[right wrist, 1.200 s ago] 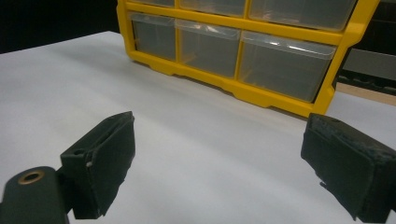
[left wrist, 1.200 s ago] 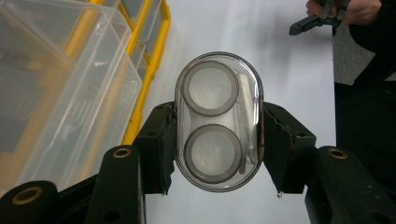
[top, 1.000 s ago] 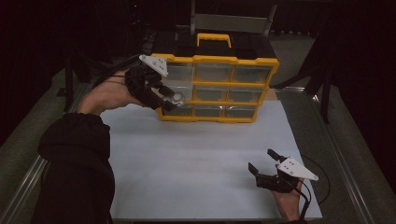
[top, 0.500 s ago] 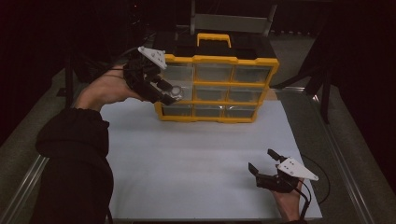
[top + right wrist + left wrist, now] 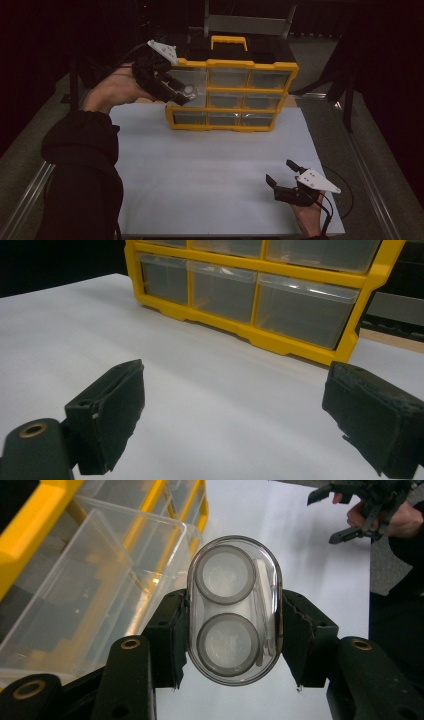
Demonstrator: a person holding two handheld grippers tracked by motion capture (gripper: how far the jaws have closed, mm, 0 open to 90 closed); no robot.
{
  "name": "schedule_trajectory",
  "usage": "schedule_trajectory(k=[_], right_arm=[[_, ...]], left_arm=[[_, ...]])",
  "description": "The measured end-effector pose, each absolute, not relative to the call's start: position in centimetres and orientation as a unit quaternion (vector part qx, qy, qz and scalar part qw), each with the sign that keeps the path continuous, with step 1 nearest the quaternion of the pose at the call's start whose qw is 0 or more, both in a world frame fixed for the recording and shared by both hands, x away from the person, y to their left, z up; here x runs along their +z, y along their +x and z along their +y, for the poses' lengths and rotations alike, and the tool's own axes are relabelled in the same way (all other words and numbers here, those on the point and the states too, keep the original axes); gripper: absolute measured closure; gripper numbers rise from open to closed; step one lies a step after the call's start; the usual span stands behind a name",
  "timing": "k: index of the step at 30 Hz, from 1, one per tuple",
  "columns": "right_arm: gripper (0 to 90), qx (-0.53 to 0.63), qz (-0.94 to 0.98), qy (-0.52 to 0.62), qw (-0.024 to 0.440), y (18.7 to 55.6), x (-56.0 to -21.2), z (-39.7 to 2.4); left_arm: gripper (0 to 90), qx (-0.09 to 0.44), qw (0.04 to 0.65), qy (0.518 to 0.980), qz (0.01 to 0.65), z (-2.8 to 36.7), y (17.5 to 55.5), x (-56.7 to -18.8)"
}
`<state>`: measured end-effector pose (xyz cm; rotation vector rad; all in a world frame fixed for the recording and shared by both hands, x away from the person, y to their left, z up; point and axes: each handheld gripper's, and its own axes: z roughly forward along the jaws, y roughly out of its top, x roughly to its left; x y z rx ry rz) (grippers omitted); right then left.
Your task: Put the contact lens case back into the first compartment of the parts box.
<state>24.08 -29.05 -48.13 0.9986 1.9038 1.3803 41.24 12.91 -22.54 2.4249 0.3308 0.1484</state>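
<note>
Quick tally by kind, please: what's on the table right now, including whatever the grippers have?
Yellow drawer organizer: 1
Clear drawers in it, one pulled open at top left: 9
Clear oval case, held in the left gripper beside that open drawer: 1
Grippers, with the right gripper open on the white table: 2
Total: 13

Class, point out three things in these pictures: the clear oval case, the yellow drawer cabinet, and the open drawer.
clear oval case (image 5: pixel 234 610), left gripper view, on its see-through front between the two round rings.
yellow drawer cabinet (image 5: pixel 235 63), high view, on its yellow top rail.
open drawer (image 5: pixel 100 585), left gripper view, on its clear side wall.
</note>
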Motion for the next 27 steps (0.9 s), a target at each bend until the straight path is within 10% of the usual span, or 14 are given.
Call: schedule_trajectory(k=[27], right_arm=[[9.9, 0.519, 0.712, 0.374, 0.288, 24.1, -48.1, -29.1]], left_arm=[[49.7, 0.089, 0.325, 0.927, 0.163, 12.6, 43.1, -21.9]])
